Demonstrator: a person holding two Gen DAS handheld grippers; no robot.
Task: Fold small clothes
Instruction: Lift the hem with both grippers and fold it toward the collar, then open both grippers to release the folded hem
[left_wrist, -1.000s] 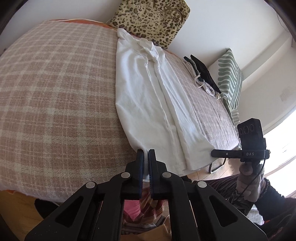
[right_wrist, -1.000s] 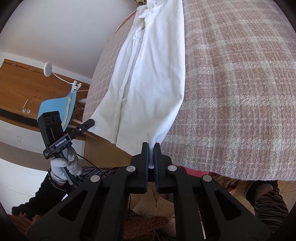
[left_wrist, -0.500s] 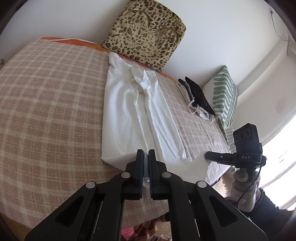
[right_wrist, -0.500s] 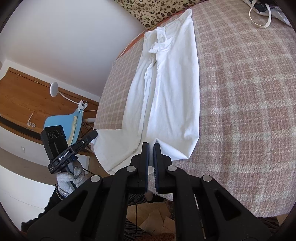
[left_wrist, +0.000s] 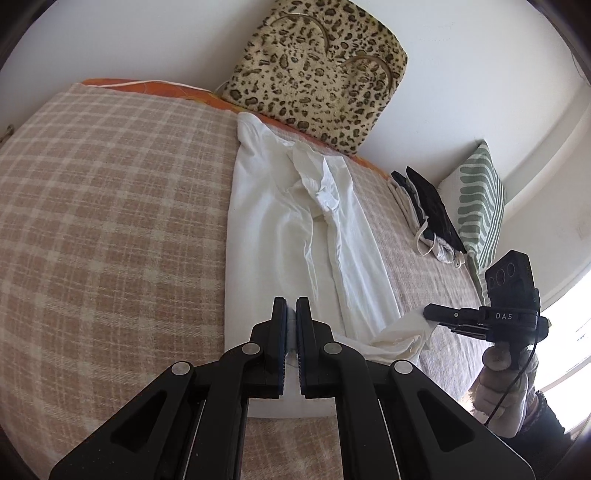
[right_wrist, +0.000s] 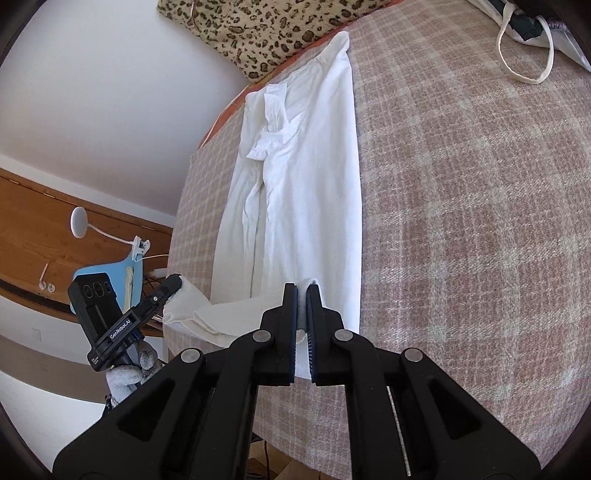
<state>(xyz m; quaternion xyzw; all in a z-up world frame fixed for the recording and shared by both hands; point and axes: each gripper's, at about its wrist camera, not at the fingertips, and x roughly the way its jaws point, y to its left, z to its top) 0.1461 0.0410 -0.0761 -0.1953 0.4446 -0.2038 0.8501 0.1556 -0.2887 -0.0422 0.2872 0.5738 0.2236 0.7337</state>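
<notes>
A white shirt (left_wrist: 280, 221) lies lengthwise on the plaid bed cover (left_wrist: 110, 221), collar toward the wall, sides folded in. My left gripper (left_wrist: 291, 310) is shut on the shirt's bottom hem at its left corner. My right gripper (right_wrist: 303, 295) is shut on the hem at the right corner; it also shows in the left wrist view (left_wrist: 430, 317). Both hold the hem lifted above the lower part of the shirt (right_wrist: 303, 166). The left gripper shows in the right wrist view (right_wrist: 173, 284) with cloth in its tips.
A leopard-print bag (left_wrist: 317, 66) leans on the wall behind the collar. Dark folded clothes (left_wrist: 428, 206) and a green striped pillow (left_wrist: 476, 206) lie to the right. A blue chair (right_wrist: 107, 277) and wooden wall panel (right_wrist: 37, 229) stand beyond the bed's left edge.
Both grippers have carried the hem up from the bed's near edge and forward over the shirt toward the collar. The lower part of the shirt now doubles over.
</notes>
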